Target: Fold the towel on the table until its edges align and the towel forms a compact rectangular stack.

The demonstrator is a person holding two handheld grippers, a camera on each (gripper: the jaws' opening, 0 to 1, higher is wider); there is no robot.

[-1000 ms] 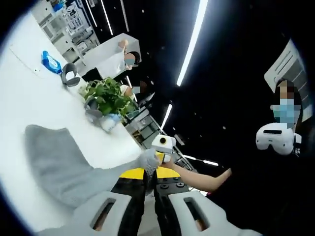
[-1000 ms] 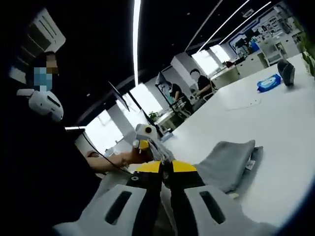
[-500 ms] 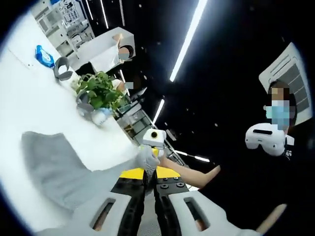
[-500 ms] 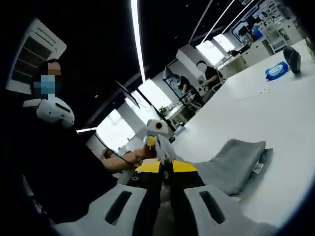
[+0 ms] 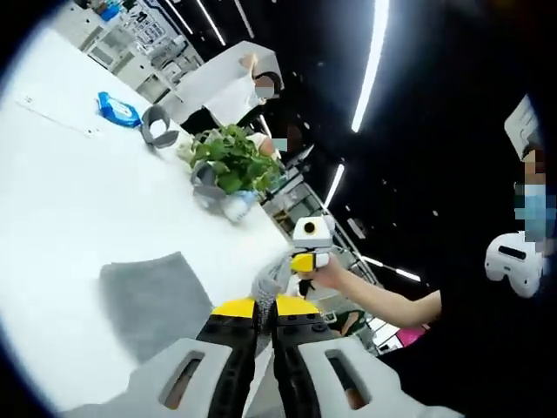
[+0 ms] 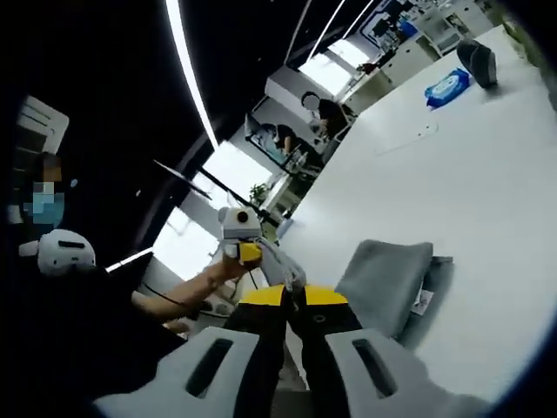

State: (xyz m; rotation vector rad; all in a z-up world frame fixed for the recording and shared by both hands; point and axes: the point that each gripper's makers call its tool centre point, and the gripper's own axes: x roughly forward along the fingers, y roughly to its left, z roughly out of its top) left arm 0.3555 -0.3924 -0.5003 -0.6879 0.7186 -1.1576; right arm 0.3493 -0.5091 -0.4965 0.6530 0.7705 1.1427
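A grey towel [image 5: 157,296] lies partly folded on the white table [image 5: 61,200], and one edge rises off it toward my jaws. My left gripper [image 5: 265,305] is shut on that raised edge. The right gripper [image 5: 309,248], held by a hand, pinches the neighbouring towel corner [image 5: 270,280] just beyond. In the right gripper view the towel [image 6: 383,277] shows a white tag [image 6: 424,300], and my right gripper [image 6: 294,296] is shut on its lifted edge. The left gripper [image 6: 237,237] appears to the left in a hand.
A potted plant [image 5: 231,165], a grey round object [image 5: 157,126] and a blue wipes pack [image 5: 115,109] stand further along the table. A person in a mask with a white headset [image 5: 518,261] is close by on the right. Other people sit at desks behind.
Both views have swung, so more of the tabletop shows. The two grippers stay shut on the towel's edge, and the towel part resting on the table looks shorter and flatter.
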